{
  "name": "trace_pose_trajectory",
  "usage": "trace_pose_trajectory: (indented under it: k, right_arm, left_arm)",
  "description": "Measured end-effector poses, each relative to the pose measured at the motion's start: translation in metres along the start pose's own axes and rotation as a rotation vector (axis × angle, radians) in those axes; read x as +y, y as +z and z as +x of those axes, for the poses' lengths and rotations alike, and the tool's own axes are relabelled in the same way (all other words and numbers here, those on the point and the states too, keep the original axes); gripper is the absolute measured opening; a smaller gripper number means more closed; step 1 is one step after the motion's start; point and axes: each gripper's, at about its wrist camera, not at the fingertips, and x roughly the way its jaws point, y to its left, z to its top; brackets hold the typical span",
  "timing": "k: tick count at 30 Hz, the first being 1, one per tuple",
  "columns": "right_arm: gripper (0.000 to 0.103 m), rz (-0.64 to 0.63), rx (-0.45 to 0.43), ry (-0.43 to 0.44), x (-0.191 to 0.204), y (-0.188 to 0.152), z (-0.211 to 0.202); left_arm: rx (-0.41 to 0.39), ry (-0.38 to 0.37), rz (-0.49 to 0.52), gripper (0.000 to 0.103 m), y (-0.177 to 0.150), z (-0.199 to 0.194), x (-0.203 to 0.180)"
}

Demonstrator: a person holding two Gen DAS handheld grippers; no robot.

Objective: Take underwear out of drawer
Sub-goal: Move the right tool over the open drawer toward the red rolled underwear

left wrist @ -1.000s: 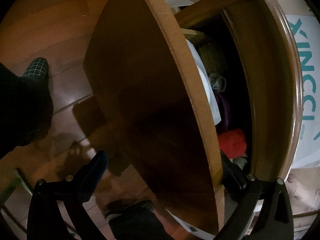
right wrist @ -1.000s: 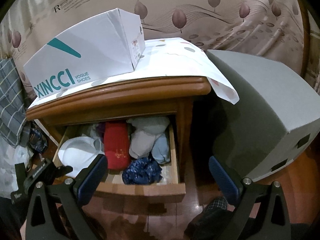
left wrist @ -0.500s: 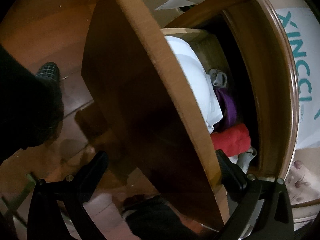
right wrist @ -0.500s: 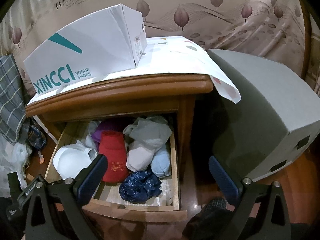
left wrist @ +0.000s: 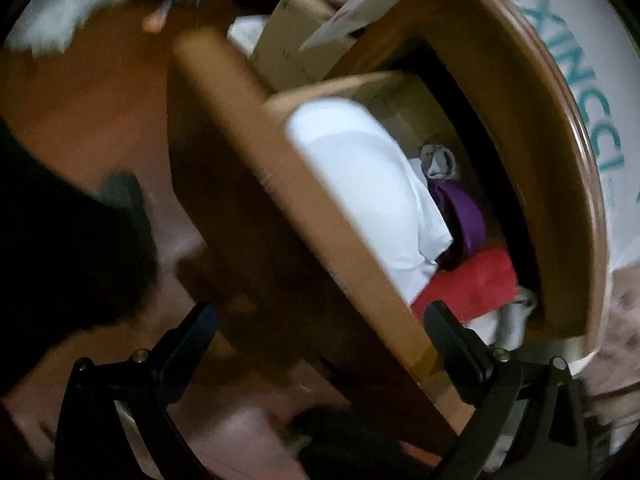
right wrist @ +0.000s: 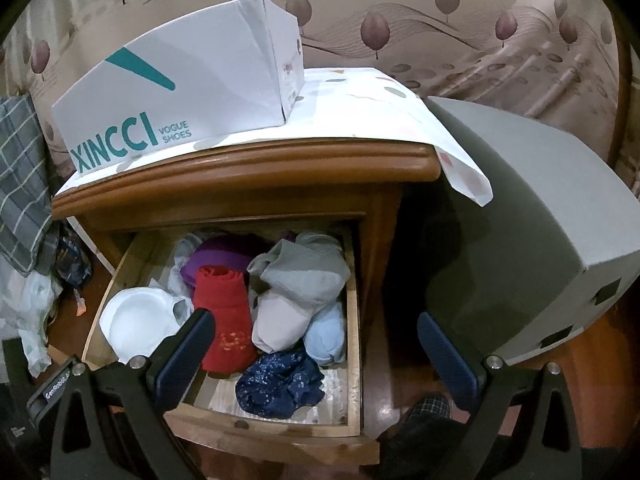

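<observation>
The wooden drawer of the nightstand stands pulled out. Rolled underwear fills it: a red roll, a navy speckled piece, a grey piece, a beige roll, a light blue roll, a purple piece and a white padded cup. My right gripper hovers open above the drawer, holding nothing. My left gripper is open and straddles the drawer front. Behind that panel the white cup, the purple piece and the red roll show. The left wrist view is blurred.
A white XINCCI shoe box sits on the paper-covered nightstand top. A large grey box stands close on the right. Plaid cloth and bags lie at the left. A person's slippered foot rests on the wooden floor.
The drawer has slid further out, baring more of the underwear. My left gripper has moved with the drawer front. The right gripper stays open above.
</observation>
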Motion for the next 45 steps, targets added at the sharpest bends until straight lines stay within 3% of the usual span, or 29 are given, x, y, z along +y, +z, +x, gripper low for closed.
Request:
trace_pose_trajectory:
  k: [6,13,18,20,25,32,38,45]
  right_arm:
    - [0.103,-0.049,-0.002,-0.012,0.01,-0.001,0.001]
    - [0.103,-0.108,-0.024,-0.009,0.022,-0.002,-0.003]
    - [0.103,-0.177,-0.014,0.023,0.038,-0.001,-0.005]
    - [0.103,-0.207,-0.007,0.04,0.044,0.001,-0.006]
    - [0.103,-0.243,0.04,0.111,0.053,0.005,-0.003]
    - [0.103,-0.252,0.115,0.068,0.058,0.011,0.021]
    - [0.103,-0.245,0.16,0.085,0.069,0.009,0.04]
    - [0.103,-0.256,0.104,0.087,0.075,0.004,0.038]
  left_arm:
    - [-0.123,0.173,0.191,0.101,-0.002,-0.013,-0.031]
    - [-0.189,0.225,0.366,0.101,0.005,-0.03,-0.065]
    - [-0.194,0.195,0.508,0.103,0.017,-0.054,-0.062]
    - [-0.172,0.18,0.553,0.103,0.021,-0.086,-0.05]
    - [-0.193,0.135,0.673,0.103,0.044,-0.094,-0.057]
    - [-0.183,0.052,0.685,0.103,0.042,-0.082,-0.046]
    - [-0.161,0.078,0.635,0.102,0.047,-0.072,-0.036]
    - [-0.176,0.143,0.659,0.102,0.042,-0.064,-0.041]
